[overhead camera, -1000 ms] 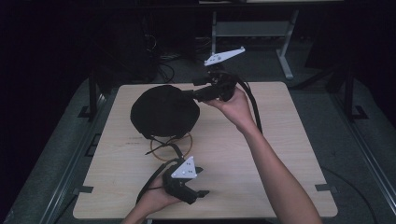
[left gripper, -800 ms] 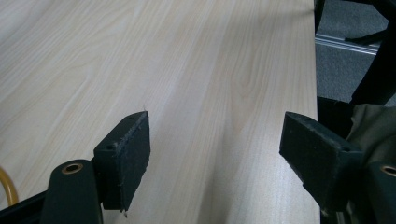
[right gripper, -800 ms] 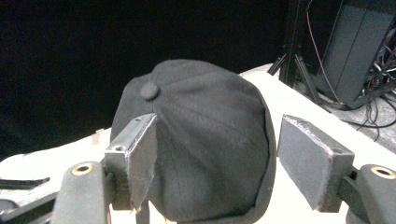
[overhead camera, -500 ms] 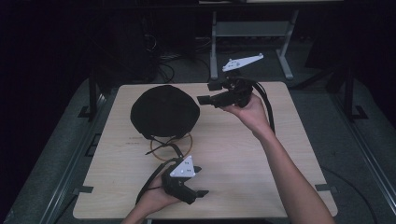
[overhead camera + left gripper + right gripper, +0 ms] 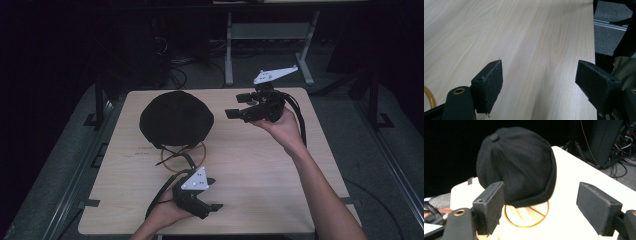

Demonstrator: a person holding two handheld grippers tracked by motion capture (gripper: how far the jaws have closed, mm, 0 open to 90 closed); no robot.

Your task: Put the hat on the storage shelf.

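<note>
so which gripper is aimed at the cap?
The right gripper, held up off the table, jaws open toward the black cap. The left gripper rests low at the near edge, pointing away from the cap.

The right gripper (image 5: 235, 106) is drawing away from the black cap (image 5: 176, 119), which now lies well apart ahead of its fingertips. Its jaws have just been opening, with nothing between them.

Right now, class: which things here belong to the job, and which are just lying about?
In the job: hat; wire stand under it; right gripper, open, facing the hat.

Lying about: left gripper, open over bare table; metal frame behind; floor cables.
</note>
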